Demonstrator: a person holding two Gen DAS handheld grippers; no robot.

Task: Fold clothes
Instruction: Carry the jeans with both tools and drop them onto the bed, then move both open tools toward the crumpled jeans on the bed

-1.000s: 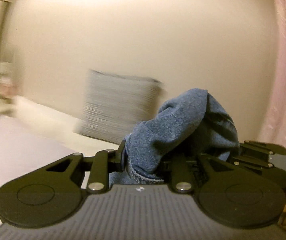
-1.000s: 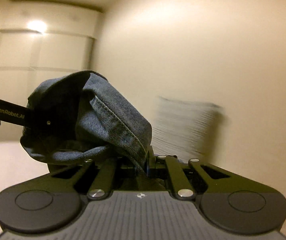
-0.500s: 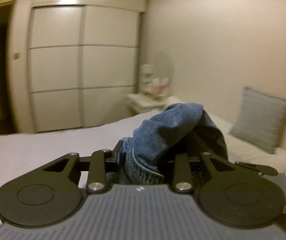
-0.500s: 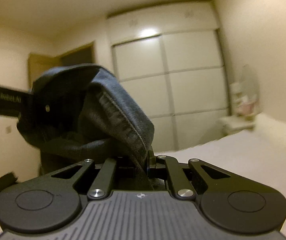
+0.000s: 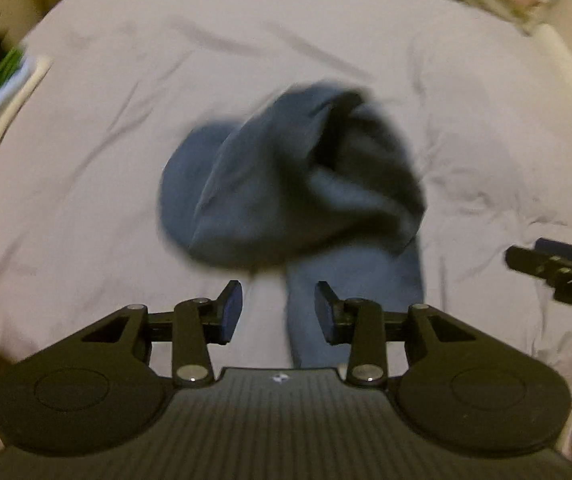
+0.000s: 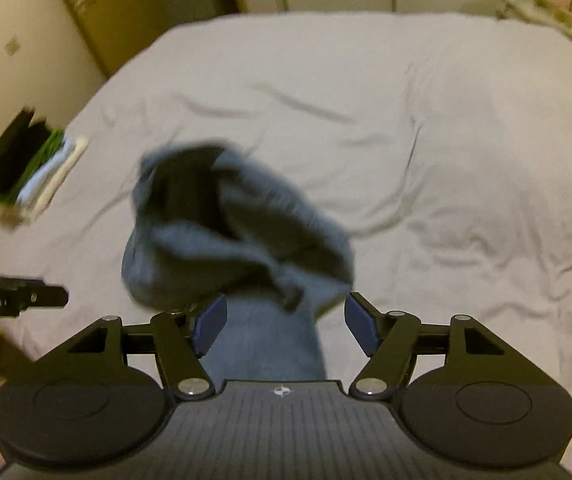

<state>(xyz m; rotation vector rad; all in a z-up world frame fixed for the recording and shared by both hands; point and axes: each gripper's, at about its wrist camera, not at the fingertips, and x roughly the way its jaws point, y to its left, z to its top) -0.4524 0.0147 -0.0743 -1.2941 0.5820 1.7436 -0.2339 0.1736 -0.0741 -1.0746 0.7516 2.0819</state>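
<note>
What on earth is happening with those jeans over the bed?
A person holding a claw in each hand is folding laundry on a bed. Right now both the left claw and the right claw are open, and the blue jeans are blurred, apparently dropping onto the pale sheet, no longer gripped by either claw. A small stack of folded clothes sits at the bed's far left edge.

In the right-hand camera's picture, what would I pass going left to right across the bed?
The other gripper, the left gripper → stack of folded clothes → blue jeans → bare wrinkled bedsheet.
</note>
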